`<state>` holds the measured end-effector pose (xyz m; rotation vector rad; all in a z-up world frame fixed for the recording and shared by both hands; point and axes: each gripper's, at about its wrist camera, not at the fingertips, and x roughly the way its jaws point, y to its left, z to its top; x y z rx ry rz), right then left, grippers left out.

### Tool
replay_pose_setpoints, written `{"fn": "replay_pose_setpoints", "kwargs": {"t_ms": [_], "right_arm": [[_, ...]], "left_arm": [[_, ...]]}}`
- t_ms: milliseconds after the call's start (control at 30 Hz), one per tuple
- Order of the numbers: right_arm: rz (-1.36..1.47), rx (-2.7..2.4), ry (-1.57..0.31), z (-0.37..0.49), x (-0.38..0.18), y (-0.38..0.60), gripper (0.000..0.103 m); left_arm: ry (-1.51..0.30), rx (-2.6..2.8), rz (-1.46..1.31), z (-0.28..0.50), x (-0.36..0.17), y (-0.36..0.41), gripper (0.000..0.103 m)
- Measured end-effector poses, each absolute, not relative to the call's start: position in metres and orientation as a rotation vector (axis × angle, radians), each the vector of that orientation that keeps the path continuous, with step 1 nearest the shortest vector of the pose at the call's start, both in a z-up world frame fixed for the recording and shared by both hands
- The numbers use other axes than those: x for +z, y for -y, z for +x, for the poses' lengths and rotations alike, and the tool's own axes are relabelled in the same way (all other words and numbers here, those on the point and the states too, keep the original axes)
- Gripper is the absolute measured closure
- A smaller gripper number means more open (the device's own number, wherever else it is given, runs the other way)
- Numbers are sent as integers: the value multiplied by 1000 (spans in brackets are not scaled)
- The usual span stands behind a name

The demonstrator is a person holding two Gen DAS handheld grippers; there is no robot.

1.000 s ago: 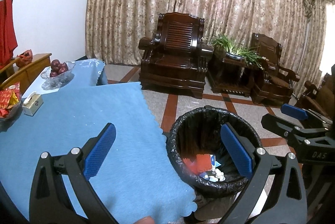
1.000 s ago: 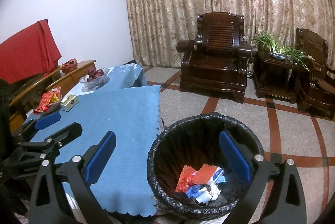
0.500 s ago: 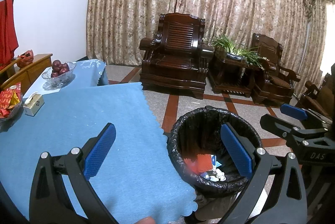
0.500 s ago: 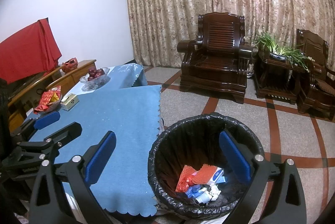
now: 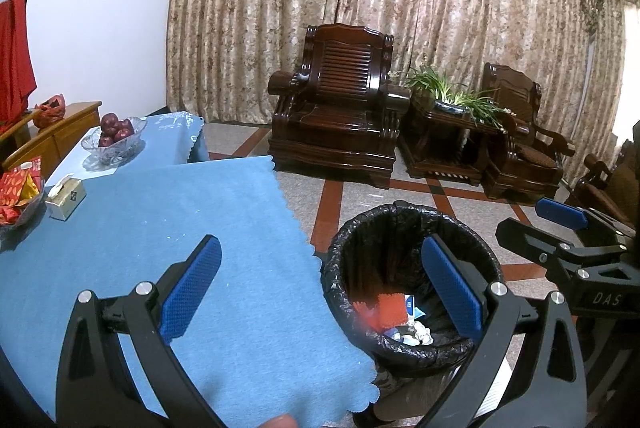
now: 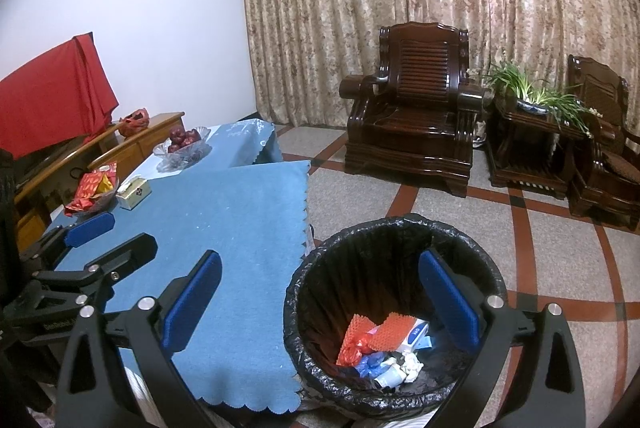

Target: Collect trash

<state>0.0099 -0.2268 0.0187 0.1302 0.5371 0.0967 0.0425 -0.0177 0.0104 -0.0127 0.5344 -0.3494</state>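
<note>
Trash (image 6: 384, 344) sits at the bottom of the black-lined bin (image 6: 400, 228), just beside the table (image 6: 240, 228) edge (handy for dropping in). Left gripper (image 5: 320, 292) and right gripper (image 6: 320, 292) both hover with fingers wide apart, holding nothing. Blue cloth looks clear of litter, so collecting is likely done.

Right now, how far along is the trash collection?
Looks nearly done. Wrappers and crumpled paper already lie in the trash bin. Nothing is in hand: the left hand-held gripper and the right hand-held gripper are both open and empty. On the blue cloth I see no loose trash; the tissue box and snack bowl seem to belong.
</note>
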Motion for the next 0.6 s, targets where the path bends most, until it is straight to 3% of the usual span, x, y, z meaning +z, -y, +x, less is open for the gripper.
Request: {"fn": "replay_pose_setpoints", "kwargs": {"t_ms": [600], "right_arm": [[129, 98, -538, 10, 19, 225, 6]], "left_arm": [[-534, -348, -12, 43, 12, 16, 6]]}}
